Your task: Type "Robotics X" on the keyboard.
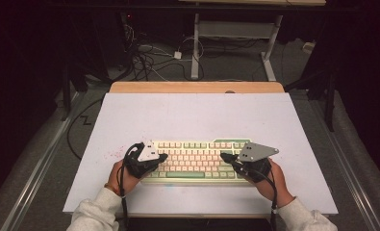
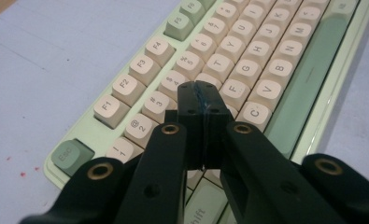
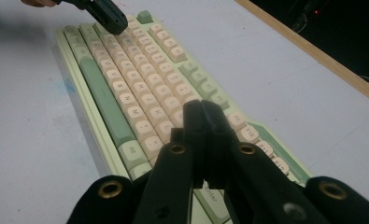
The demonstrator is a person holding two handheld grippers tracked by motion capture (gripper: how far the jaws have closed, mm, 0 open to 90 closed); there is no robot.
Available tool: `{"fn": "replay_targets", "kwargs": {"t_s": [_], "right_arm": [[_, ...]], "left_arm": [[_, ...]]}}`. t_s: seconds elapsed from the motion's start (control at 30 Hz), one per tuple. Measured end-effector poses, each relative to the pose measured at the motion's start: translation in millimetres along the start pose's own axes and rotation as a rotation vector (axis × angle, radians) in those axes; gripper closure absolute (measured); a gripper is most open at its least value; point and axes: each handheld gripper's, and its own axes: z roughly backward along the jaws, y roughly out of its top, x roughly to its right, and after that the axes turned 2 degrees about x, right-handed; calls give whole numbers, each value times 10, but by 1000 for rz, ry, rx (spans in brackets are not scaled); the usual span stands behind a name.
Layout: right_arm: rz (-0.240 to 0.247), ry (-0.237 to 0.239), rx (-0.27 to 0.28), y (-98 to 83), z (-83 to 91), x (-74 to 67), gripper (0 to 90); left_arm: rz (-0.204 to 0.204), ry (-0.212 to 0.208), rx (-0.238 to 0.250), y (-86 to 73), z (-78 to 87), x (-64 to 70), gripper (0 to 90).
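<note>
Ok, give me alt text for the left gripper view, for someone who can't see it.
The left tongs, shut with nothing between them, point at a pale green keyboard with cream keys, their tips over the keys near the F key. The keyboard lies on a pale table surface, with its green Esc key at the lower left.

Keyboard [image 2: 247,70] keys beneath the closed fingers [image 2: 191,112] hidden; its far end cut off.
</note>
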Motion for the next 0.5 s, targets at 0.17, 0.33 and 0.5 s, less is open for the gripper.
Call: {"fn": "replay_targets", "kwargs": {"t_s": [0.17, 0.33, 0.5], "right_arm": [[-1, 0, 1, -1, 2, 5, 900], [0, 0, 0, -2, -1, 4, 900], [-4, 2, 0, -1, 1, -2, 900]], "left_arm": [[-5, 6, 7, 9, 22, -3, 873], [0, 11, 24, 26, 57, 0, 874], [-14, 14, 29, 49, 90, 15, 873]]}}
